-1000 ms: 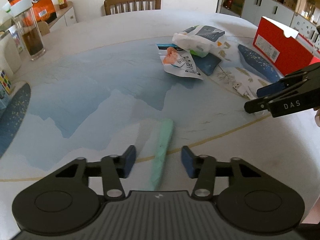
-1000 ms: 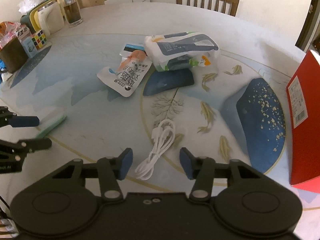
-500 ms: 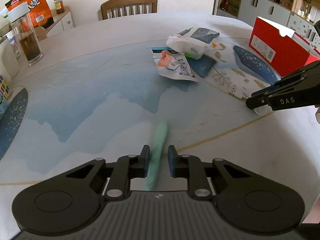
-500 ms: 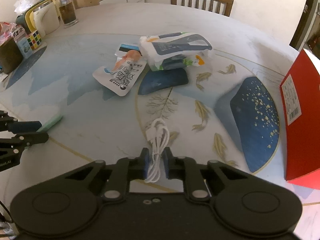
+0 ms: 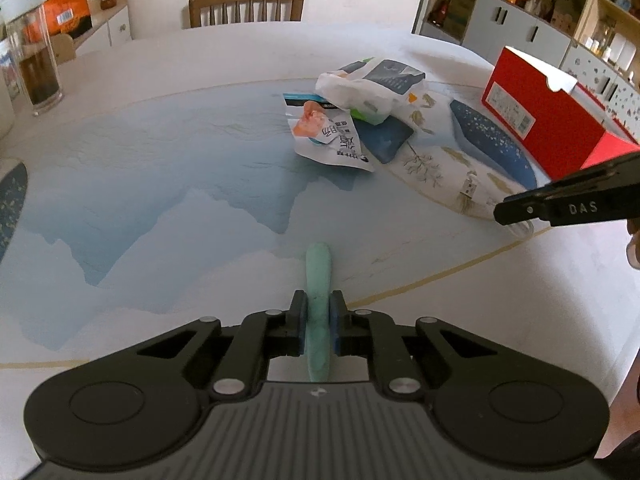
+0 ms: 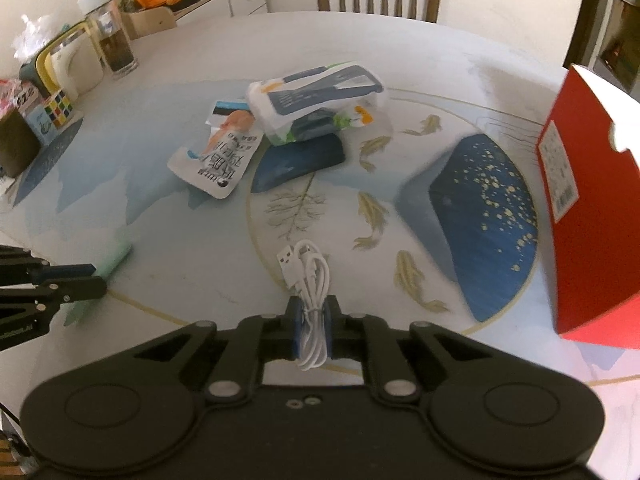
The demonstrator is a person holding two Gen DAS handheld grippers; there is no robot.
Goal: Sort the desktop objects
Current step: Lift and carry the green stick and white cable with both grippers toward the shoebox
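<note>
Round table (image 5: 160, 184), printed cover, dining room. We see both jaws just closed: left gripper (image 5: 318, 322) now pinching green stick (image 5: 318, 276) near front edge, right gripper (image 6: 311, 322) clamped on cable (image 6: 310, 280). Both grasps look secured, lift next. Snack bags (image 6: 316, 100) mid-table, red box (image 6: 580, 216) at right edge.

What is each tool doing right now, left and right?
Left tool: closed on the green pen-shaped stick.
Right tool: closed on the coiled white USB cable.
</note>
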